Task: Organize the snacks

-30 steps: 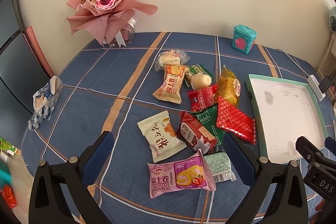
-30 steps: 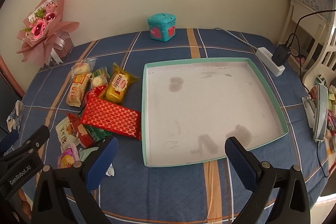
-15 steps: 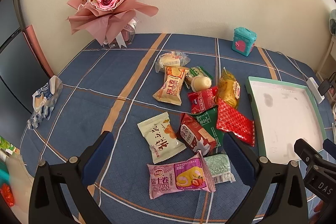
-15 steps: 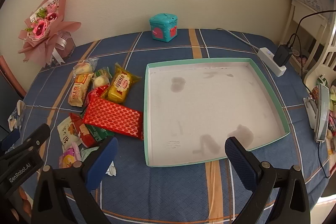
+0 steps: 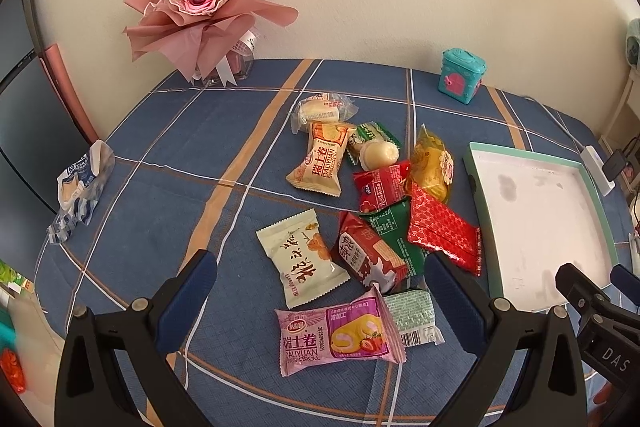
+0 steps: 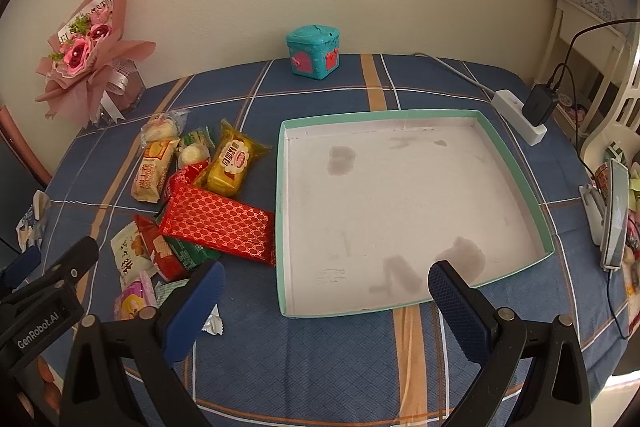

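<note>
The left gripper [image 5: 320,287] hangs above the counter [image 5: 168,195], fingers spread wide and holding nothing. The right gripper [image 6: 326,291] is likewise wide apart and empty, over the near edge of the white tray [image 6: 516,167]. The snacks [image 5: 372,203] lie heaped at the tray's nine o'clock; a pink packet [image 5: 336,337] lies nearest.

A home living space is showing here: a plaid cloth is covering the bench [image 6: 320,367], a wrapped rose bouquet [image 5: 204,11] is leaning against a plain wall, and a charger is sitting in a power strip [image 6: 520,117].
</note>
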`<state>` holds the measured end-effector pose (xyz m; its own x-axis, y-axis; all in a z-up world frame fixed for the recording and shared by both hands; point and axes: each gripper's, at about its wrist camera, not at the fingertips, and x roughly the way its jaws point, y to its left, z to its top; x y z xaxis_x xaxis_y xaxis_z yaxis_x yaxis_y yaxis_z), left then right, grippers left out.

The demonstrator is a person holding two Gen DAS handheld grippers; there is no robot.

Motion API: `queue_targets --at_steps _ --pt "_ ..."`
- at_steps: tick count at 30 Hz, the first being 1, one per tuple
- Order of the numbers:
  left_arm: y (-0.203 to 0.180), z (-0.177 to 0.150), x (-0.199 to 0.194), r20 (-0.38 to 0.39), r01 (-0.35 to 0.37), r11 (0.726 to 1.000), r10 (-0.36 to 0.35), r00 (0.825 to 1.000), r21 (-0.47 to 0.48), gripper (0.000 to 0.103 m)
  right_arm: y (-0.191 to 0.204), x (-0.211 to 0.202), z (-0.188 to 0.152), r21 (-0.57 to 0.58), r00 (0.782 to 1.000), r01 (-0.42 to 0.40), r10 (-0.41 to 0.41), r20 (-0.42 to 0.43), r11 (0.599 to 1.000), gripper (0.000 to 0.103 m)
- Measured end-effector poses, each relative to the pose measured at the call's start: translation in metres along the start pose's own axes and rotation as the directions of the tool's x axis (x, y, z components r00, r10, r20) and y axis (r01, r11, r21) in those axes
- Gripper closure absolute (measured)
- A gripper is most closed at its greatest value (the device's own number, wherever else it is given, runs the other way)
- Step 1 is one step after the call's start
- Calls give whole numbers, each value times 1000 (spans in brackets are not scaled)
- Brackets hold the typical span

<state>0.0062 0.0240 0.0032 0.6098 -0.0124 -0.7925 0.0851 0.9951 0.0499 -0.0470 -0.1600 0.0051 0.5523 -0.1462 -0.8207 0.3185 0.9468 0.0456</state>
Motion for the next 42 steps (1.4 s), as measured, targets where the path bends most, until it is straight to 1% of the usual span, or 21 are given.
queue_targets --at_steps 19,24,28,30,33,37,39,42 --pt "0 -1 4 -28 12 1000 -11 1000 5 0 0 1 0 -1 1000 1 -1 -3 1000 0" --pt "1 -2 6 -43 44 999 -44 998 -5 0 1 1 -1 -2 1000 0 0 -3 1000 0" --pt "3 -4 15 -89 71 997 -74 993 -33 0 6 6 -3 -17 1000 -4 4 -26 1000 0" --pt "6 -6 24 -127 87 994 -94 987 -64 0 11 13 -5 -32 998 -26 24 -55 999 0" --pt "15 -12 42 -194 107 986 -131 972 -130 0 21 25 -10 -49 991 -80 74 -115 996 0" --pt "21 -23 62 -272 98 979 -145 951 -179 0 39 39 -17 -103 981 -106 87 -172 989 0" --pt "21 -28 71 -310 105 976 -162 937 -193 0 43 44 -20 -113 976 -115 92 -197 987 0" --pt "22 -36 82 -353 125 967 -200 914 -224 0 49 49 -23 -141 974 -105 73 -216 984 0"
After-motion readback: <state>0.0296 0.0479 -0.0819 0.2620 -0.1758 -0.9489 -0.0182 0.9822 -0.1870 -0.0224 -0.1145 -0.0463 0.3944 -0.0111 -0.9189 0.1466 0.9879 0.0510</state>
